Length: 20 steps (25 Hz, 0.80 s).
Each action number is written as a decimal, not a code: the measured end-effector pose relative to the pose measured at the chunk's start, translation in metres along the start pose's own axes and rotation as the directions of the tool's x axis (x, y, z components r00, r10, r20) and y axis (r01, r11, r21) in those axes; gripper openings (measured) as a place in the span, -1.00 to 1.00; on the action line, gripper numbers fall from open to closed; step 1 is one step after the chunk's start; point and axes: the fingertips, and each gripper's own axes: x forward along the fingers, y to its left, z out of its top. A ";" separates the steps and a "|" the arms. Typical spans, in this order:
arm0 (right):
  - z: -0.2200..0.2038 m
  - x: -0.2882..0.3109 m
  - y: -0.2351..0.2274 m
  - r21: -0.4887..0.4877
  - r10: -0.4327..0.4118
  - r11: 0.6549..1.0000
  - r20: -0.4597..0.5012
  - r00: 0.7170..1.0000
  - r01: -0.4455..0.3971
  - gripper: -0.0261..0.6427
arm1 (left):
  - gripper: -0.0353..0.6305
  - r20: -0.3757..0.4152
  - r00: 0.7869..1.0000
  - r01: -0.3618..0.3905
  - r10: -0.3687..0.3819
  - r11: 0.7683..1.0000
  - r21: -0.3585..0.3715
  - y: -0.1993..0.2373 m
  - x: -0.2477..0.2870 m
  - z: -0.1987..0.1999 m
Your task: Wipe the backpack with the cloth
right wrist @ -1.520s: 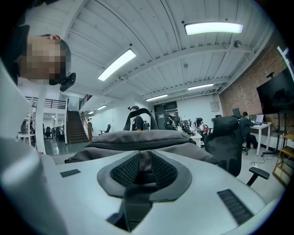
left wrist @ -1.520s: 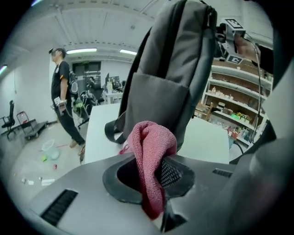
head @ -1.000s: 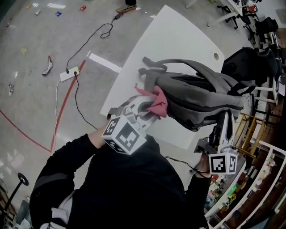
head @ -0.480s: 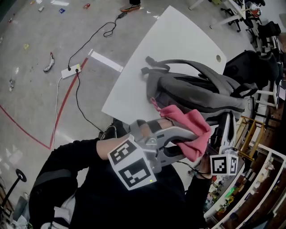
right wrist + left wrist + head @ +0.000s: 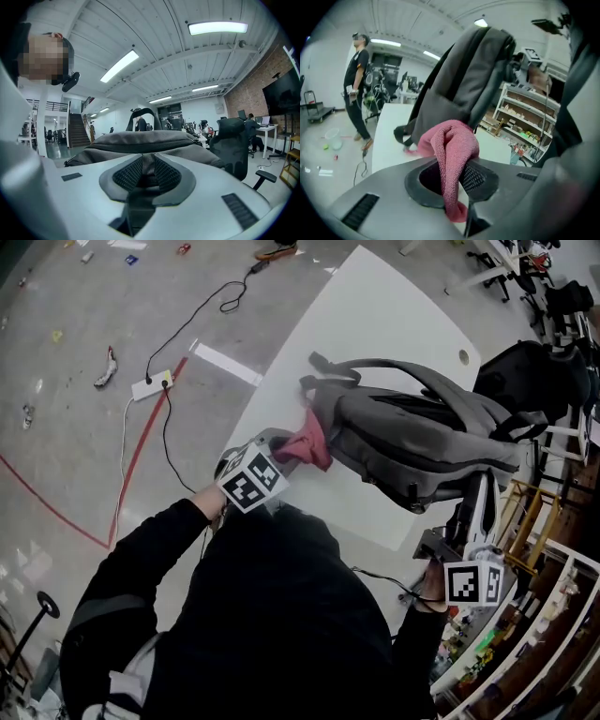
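Head view: the white counter [image 5: 375, 324] stretches out ahead of both your tools. The gray backpack [image 5: 422, 437] lies on its side across the counter, spanning the space between the two tools. Your left tool [image 5: 284, 448] sits at the backpack's left end, by the straps, and your right tool [image 5: 483, 486] is at its near right edge. The pink cloth [image 5: 307, 439] bunches out of the left tool's tip, right at the backpack's end.

Left gripper view: your left tool [image 5: 457, 187] is closed on the cloth [image 5: 452, 150], which is pinched between the pads and folds over just ahead of them. The backpack [image 5: 464, 79] rises directly behind the cloth.

Right gripper view: your right tool [image 5: 146, 176] is clamped on a fold of the backpack [image 5: 145, 140]. The gray fabric is nipped between both pads, and the bag's bulk spreads just ahead of the tool.
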 end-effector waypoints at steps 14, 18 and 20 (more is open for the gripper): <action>0.002 0.002 0.002 -0.010 0.002 1.000 0.000 1.000 -0.002 -0.67 | -0.69 0.100 0.995 0.030 -0.027 0.999 -0.022 -0.012 -0.009 0.046; -0.003 -0.001 -0.002 0.014 -0.016 1.000 0.007 1.000 0.016 -0.67 | -0.69 0.306 0.944 0.116 -0.122 0.993 0.037 -0.060 -0.054 0.125; -0.001 0.001 0.001 0.001 -0.010 1.000 0.010 1.000 0.010 -0.67 | -0.69 0.375 0.915 0.119 -0.147 0.988 0.097 -0.081 -0.076 0.159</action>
